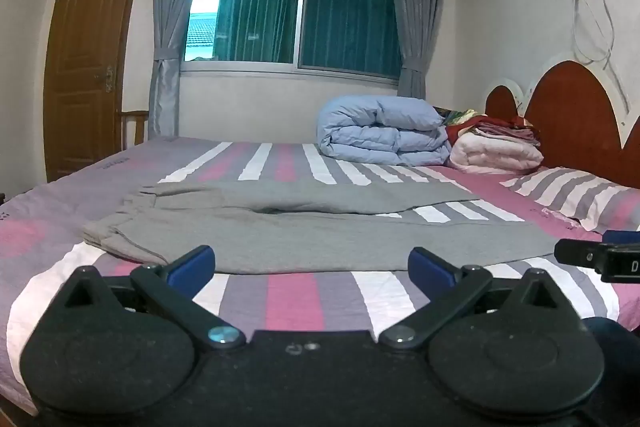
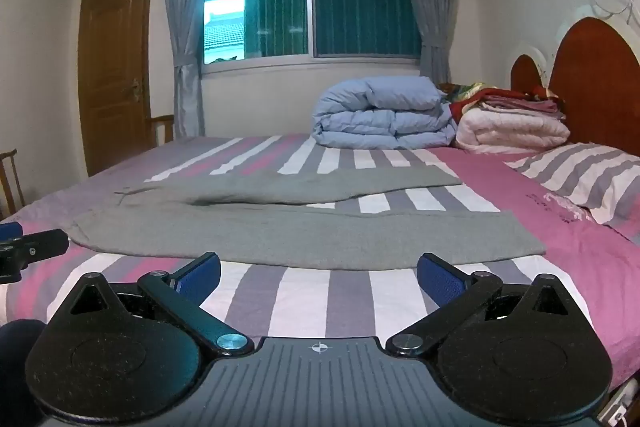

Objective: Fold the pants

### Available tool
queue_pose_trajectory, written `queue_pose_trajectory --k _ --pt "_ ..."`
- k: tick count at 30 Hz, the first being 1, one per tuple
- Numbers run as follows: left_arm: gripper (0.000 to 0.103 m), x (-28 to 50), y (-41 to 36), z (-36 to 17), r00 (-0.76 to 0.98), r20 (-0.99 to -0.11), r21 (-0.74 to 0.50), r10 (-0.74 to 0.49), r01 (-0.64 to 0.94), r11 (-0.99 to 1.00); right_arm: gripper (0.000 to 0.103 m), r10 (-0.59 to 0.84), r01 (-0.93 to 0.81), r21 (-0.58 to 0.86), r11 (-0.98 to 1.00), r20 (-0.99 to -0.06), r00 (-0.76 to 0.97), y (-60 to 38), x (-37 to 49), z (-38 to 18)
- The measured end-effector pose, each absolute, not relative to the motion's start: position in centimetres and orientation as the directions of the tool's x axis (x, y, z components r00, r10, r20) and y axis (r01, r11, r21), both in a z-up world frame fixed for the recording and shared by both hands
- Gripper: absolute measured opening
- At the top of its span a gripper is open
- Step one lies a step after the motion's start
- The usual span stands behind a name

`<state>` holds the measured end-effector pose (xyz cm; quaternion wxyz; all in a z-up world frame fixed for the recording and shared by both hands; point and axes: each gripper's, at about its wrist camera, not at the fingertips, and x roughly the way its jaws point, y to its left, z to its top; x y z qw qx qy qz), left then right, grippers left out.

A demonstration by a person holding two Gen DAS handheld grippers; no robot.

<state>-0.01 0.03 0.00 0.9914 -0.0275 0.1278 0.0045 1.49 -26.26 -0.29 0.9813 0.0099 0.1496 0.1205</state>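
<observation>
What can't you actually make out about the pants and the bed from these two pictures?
- Gray pants: the waist end bunches at left in the left wrist view, so waistband details cannot be made out.
- Pants' underside: hidden against the striped bedsheet in both views.
- Bed's near edge: covered by the left gripper and right gripper bodies.
- Stack behind the blue comforter: partly hidden by it.

I can read almost nothing here. My other gripper (image 1: 600, 259), poking in at 3 o'clock in my left view, has one white letter on its black side, and it looks like a "D". The pink pillow (image 2: 576, 203) at 3 o'clock and the bed sheet (image 1: 116, 161) at 10 o'clock have small stitched writing, too blurry to read.
</observation>
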Motion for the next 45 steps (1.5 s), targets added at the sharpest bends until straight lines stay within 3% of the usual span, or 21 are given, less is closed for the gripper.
queue_pose_trajectory --k 45 --pt "0.097 0.1 0.3 -0.5 0.961 -0.278 -0.04 0.005 -0.017 0.999 0.103 0.24 -0.229 0.074 0.971 -0.315 0.918 -26.6 1.9 -0.5"
